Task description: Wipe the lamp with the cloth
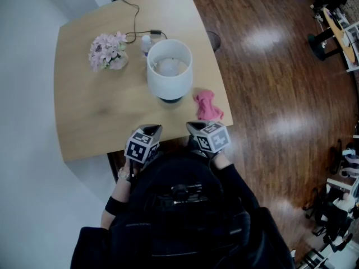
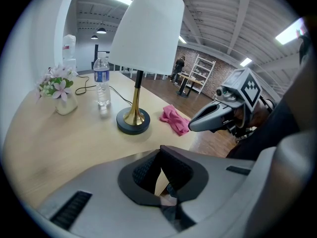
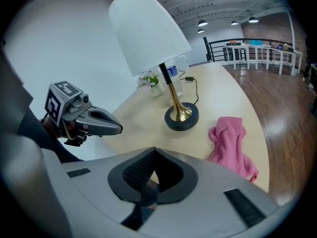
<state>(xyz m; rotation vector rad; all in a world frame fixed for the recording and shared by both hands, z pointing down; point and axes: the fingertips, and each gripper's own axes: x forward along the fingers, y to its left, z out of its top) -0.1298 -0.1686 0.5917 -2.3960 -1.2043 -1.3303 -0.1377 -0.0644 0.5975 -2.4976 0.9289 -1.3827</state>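
Note:
The lamp (image 1: 169, 69) has a white shade, a gold stem and a dark round base, and stands in the middle of the wooden table (image 1: 95, 122). A crumpled pink cloth (image 1: 207, 105) lies on the table just right of the base, near the right edge. My left gripper (image 1: 150, 130) and right gripper (image 1: 193, 126) hover side by side over the near table edge, both shut and holding nothing. In the left gripper view the lamp (image 2: 146, 31) and cloth (image 2: 174, 119) lie ahead. The right gripper view shows the cloth (image 3: 229, 143) to the right, close by.
A small vase of pink flowers (image 1: 107, 50) and a water bottle (image 1: 146, 42) stand behind the lamp. A black cord (image 1: 134, 21) runs to the table's far edge. Dark wood floor (image 1: 269, 83) lies to the right, past the table edge.

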